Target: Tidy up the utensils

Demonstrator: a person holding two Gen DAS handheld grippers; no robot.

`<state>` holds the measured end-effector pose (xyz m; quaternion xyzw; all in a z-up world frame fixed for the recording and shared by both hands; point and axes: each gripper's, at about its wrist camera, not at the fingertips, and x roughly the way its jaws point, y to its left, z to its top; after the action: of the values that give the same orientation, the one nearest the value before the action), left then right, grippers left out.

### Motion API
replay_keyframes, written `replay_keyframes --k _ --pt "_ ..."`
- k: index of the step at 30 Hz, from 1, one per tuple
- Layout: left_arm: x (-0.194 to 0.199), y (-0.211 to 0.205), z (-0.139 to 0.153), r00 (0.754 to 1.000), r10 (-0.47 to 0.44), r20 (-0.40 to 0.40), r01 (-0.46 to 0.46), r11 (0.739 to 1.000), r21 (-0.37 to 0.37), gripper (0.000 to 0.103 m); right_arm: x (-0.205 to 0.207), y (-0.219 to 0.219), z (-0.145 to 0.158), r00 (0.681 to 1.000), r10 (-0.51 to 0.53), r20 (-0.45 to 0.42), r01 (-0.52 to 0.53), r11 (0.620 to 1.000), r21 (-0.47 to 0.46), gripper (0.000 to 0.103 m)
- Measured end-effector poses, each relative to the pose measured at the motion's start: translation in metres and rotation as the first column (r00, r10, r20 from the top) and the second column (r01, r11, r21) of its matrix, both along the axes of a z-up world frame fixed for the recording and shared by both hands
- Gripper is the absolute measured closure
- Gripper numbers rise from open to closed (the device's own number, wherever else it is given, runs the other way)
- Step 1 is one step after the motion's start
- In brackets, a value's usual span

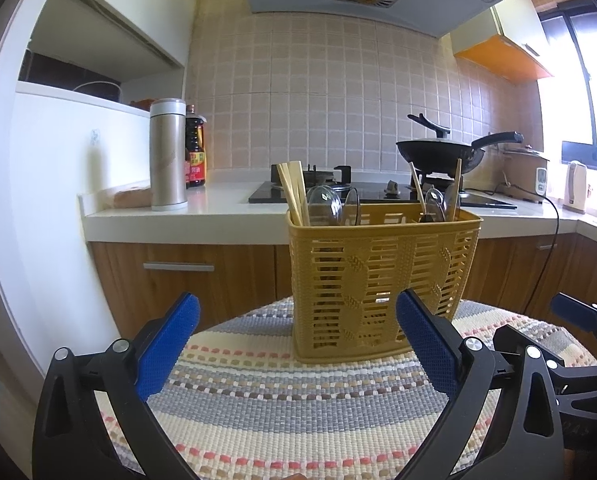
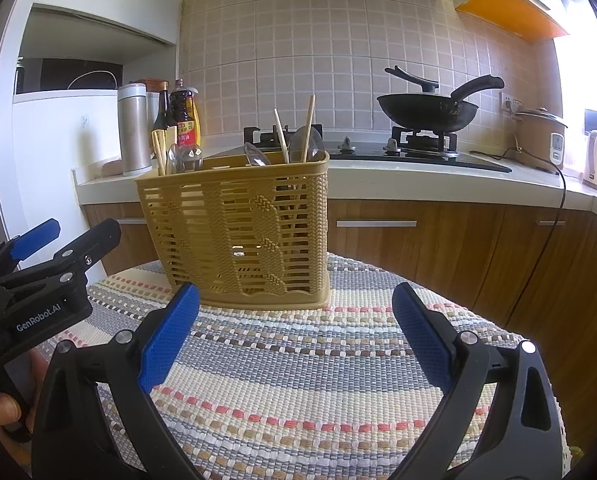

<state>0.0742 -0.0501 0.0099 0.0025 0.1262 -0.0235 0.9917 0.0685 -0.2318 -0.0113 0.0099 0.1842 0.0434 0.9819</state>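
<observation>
Currently, both grippers hang above the striped woven mat (image 1: 282, 412) with nothing held: the left gripper (image 1: 298, 344) has its jaws spread wide and released, and the right gripper (image 2: 296, 338) likewise. The yellow slotted basket (image 1: 378, 280) stands upright on the far part of the mat, just beyond the blue pads. It is divided: wooden chopsticks (image 1: 292, 192) and clear spoons (image 1: 324, 202) stand in its left compartment, and a mixed set of two chopsticks (image 2: 294, 132) and more clear spoons (image 1: 438, 202) in its right. Hazards, as judged from this position: the basket looks light and tall, so a sideways pull on a chopstick may tip it or slide it over the mat. The clear spoons are hard to distinguish against the background and overlap one another; the jaws may clamp two at once or slip off the smooth bowl. A chopstick is thin and may pivot or drop if gripped off-centre. The two grippers are close together; simultaneous reaches into one compartment may collide.
</observation>
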Motion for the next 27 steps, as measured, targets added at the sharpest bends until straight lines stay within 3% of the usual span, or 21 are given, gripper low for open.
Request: replay_keyframes --k 27 --pt "-0.0001 -0.0007 0.0009 1.000 0.006 -0.001 -0.006 1.000 0.006 0.008 0.0012 0.0021 -0.0013 1.000 0.000 0.000 0.000 1.000 -0.001 0.008"
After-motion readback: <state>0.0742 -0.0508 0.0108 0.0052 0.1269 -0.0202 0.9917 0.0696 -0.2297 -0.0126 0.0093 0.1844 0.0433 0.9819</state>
